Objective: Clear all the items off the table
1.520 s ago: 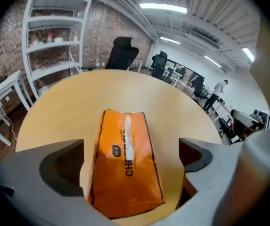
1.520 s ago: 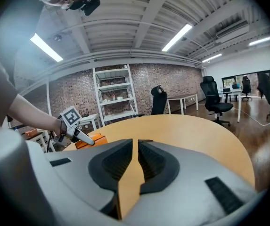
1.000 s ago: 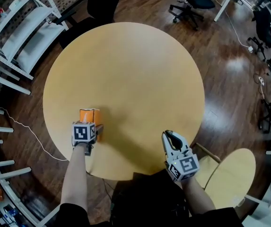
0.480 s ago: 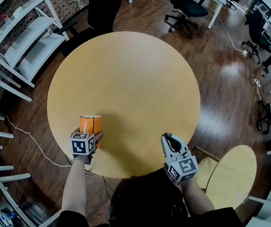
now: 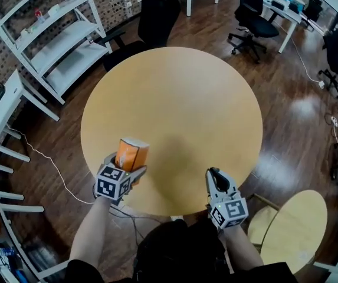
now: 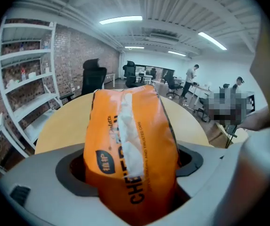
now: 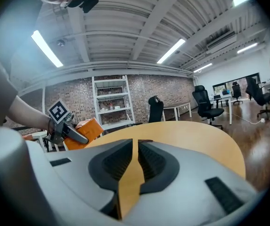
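The left tool, jaws just closing in, is pinching the soft orange tissue pack in the air over the tabletop's near edge, and the yielding pack is risking slipping free onto the floor.

The pack is bright orange with a white strip and black lettering. My left hand-held gripper and right hand-held gripper are pale grey, their cubes marked black-and-white. The counter is plain pale yellow.
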